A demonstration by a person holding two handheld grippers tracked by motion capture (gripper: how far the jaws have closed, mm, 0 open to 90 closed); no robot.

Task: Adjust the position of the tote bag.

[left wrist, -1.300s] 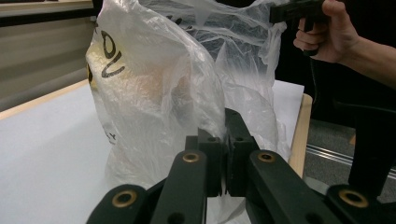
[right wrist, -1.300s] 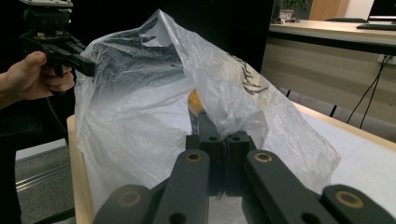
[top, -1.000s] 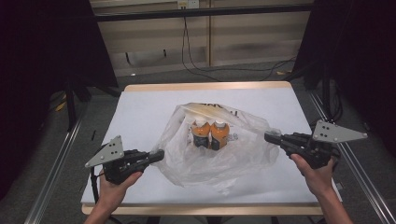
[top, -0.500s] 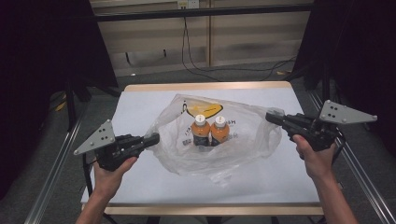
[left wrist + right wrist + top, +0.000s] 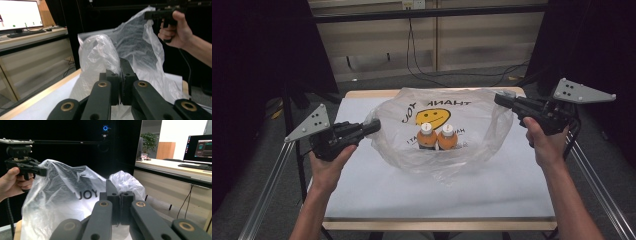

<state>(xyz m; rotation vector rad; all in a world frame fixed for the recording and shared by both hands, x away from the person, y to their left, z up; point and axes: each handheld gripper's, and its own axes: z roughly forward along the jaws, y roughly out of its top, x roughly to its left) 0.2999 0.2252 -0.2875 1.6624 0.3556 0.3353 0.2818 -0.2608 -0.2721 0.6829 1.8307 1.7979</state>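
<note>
Both tongs, left gripper [image 5: 374, 127] and right gripper [image 5: 501, 98], pinch my clear smiley-printed plastic bag [image 5: 439, 145] apart so two orange bottles [image 5: 437, 137] stay upright.

Overhead light is brightening the desk [image 5: 377, 190] while surroundings are staying dark; monitors are glaring at two and ten o'clock, and near jaws are perhaps blurring slightly.

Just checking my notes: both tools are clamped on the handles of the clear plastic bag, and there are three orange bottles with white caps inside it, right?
Not quite. The bag holds two orange bottles, not three; the high view shows them side by side through the plastic. The rest stands: the left tool and the right tool are each shut on a handle of the bag.
</note>
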